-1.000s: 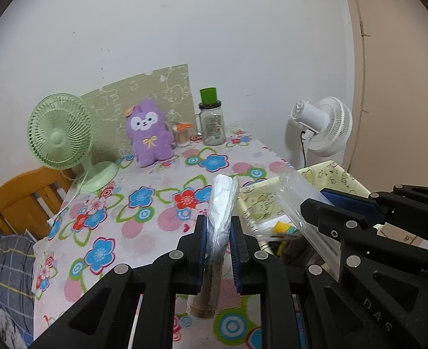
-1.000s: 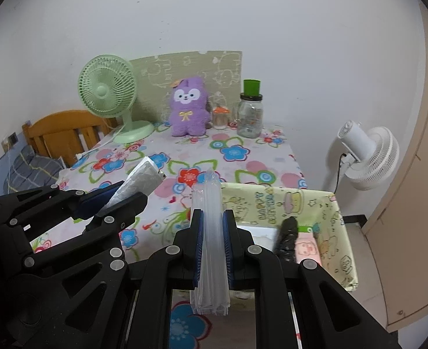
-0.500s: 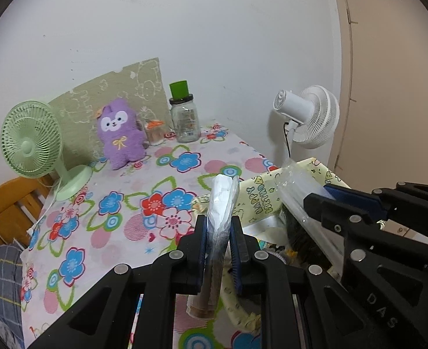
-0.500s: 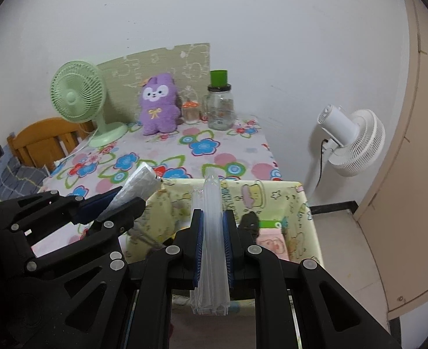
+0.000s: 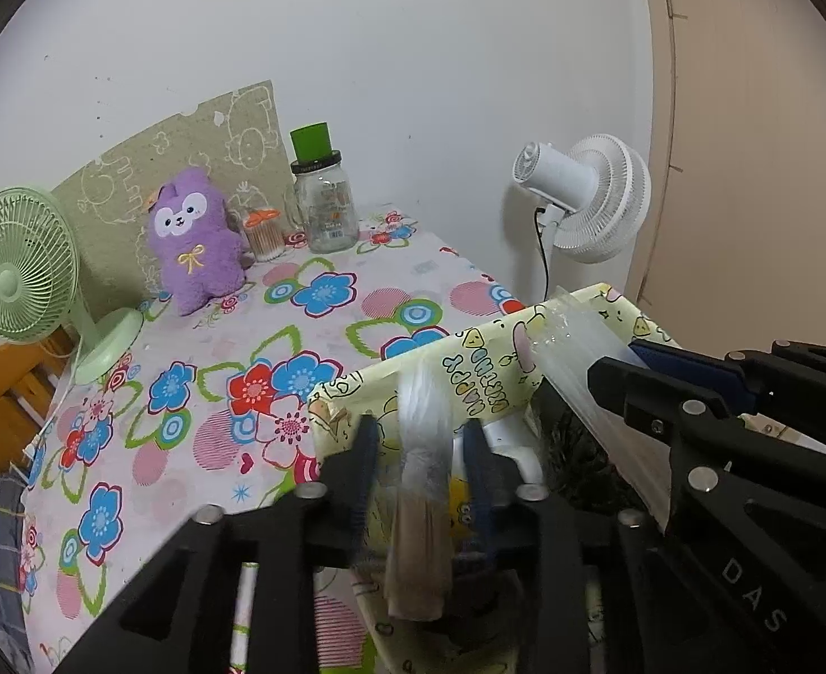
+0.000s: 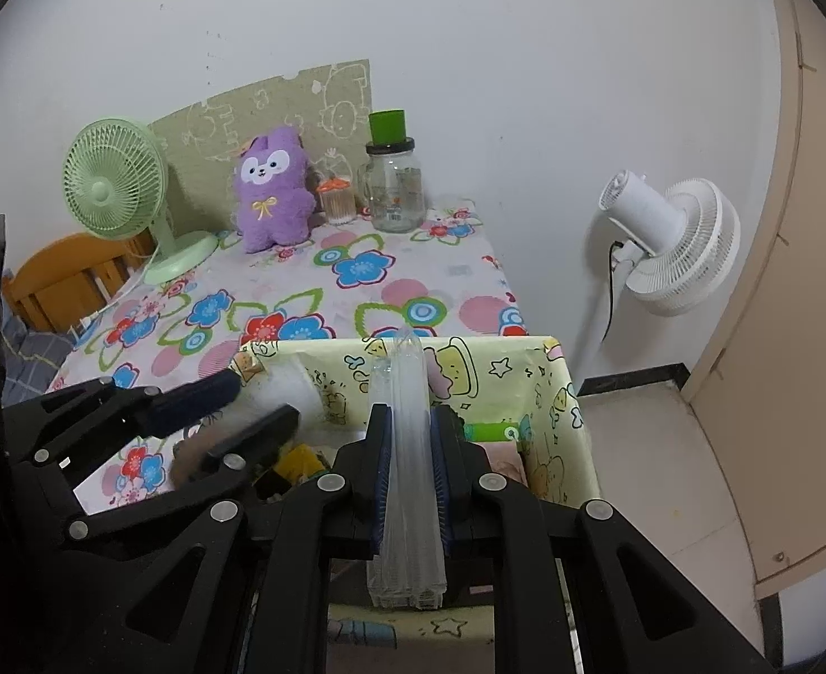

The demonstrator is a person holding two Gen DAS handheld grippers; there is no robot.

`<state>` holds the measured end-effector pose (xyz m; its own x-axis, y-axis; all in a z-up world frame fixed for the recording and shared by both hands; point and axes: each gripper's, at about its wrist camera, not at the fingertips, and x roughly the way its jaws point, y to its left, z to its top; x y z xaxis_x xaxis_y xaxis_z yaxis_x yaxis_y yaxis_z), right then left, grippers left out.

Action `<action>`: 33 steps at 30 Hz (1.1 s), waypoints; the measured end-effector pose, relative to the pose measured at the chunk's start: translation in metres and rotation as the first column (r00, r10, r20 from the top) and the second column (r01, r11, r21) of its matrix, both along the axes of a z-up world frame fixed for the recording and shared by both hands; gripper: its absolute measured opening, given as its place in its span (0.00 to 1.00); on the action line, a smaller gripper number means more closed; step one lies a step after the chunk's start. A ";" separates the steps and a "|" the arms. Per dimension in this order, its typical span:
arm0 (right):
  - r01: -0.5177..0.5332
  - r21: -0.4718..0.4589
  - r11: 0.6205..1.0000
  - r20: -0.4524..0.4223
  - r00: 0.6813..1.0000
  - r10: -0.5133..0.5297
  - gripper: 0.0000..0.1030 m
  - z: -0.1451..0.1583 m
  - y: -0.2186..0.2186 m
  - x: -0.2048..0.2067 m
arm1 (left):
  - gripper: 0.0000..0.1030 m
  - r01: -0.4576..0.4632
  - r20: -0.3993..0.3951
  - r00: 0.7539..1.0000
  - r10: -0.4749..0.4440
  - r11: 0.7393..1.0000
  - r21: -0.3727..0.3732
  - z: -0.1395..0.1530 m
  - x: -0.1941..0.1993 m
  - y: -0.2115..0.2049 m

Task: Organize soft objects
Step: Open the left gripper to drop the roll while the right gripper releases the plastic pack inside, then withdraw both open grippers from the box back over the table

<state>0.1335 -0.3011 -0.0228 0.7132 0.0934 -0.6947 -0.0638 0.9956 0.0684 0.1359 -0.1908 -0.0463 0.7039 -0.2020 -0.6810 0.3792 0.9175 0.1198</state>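
My left gripper point(image 5: 421, 449) is open over the yellow cartoon-print fabric bin point(image 5: 469, 359). A white plastic-wrapped bundle with a brown end point(image 5: 421, 483) is blurred between its parted fingers, no longer pinched. My right gripper point(image 6: 410, 443) is shut on a clear plastic packet point(image 6: 407, 449) and holds it above the same bin point(image 6: 547, 393). The left gripper shows at the left in the right wrist view point(image 6: 227, 410). The bin holds several small items, partly hidden. A purple plush toy point(image 5: 196, 238) sits at the back of the table.
The floral tablecloth table point(image 5: 199, 382) carries a green desk fan point(image 5: 19, 269), a glass jar with a green lid point(image 5: 323, 202) and a small jar of cotton swabs point(image 5: 264, 233). A white standing fan point(image 6: 665, 241) is right of the table. A wooden chair point(image 6: 70, 275) stands at the left.
Both grippers have moved right from above the table to above the bin. The left gripper's jaws have opened, and the wrapped bundle is loose and blurred between them.
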 end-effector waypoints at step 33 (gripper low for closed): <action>0.009 -0.015 1.000 0.070 0.997 -0.008 0.87 0.021 0.050 -0.032 | 0.97 -0.127 0.093 0.988 0.127 0.992 0.002 0.022 -0.031 0.074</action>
<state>0.1013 -0.2506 -0.0018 0.7612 0.0763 -0.6441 -0.0591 0.9971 0.0484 0.1051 -0.1171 -0.0243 0.7839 -0.1019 -0.6125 0.2464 0.9565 0.1563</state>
